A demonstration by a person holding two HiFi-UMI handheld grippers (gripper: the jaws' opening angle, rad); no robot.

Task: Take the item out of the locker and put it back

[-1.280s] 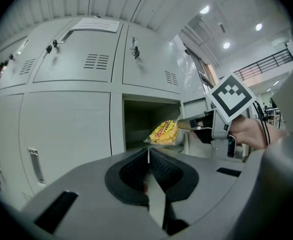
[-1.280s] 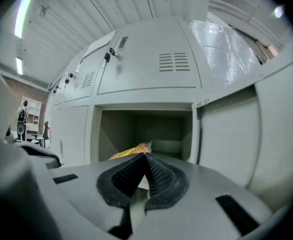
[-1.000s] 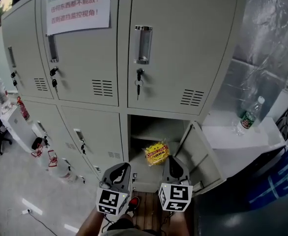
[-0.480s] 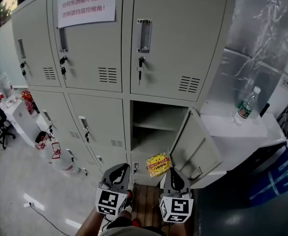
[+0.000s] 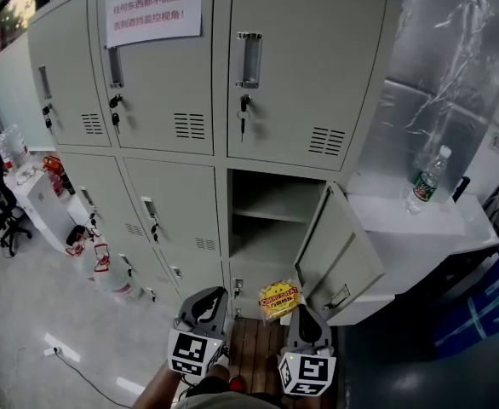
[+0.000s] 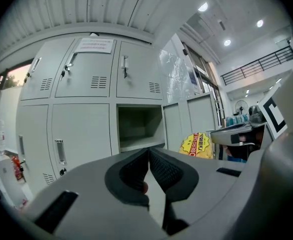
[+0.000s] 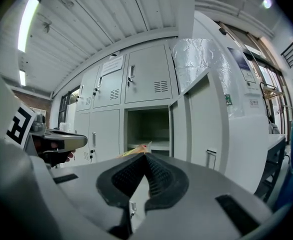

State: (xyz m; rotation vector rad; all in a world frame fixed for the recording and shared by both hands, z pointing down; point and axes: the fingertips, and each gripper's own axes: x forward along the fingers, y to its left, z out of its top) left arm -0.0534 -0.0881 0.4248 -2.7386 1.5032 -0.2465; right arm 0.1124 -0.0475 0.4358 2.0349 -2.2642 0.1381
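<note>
Since a second ago the yellow snack packet (image 5: 280,300) has come out of the open compartment (image 5: 266,196) of the grey locker (image 5: 305,75). Then it hung in the mouth of the opening; now it sits lower in my head view, in front of the locker's base and clear of the shelf. My right gripper (image 5: 297,315) has drawn back toward me with it, and the left gripper (image 5: 212,302) has slid back alongside. In the right gripper view I read the jaws as pressed together on the packet, with only a thin yellow edge of it (image 7: 134,151) showing above the tips. The left gripper's jaws meet tip to tip with nothing between them. From its view I see the packet (image 6: 197,145) off to the right, in front of the swung-out door (image 5: 338,258). That door stands open on the right side of the compartment. Both grippers point toward the locker, side by side and apart from each other. A clear bottle with a green label (image 5: 426,183) stands upright on the white ledge (image 5: 403,228) to the right of the locker.
</note>
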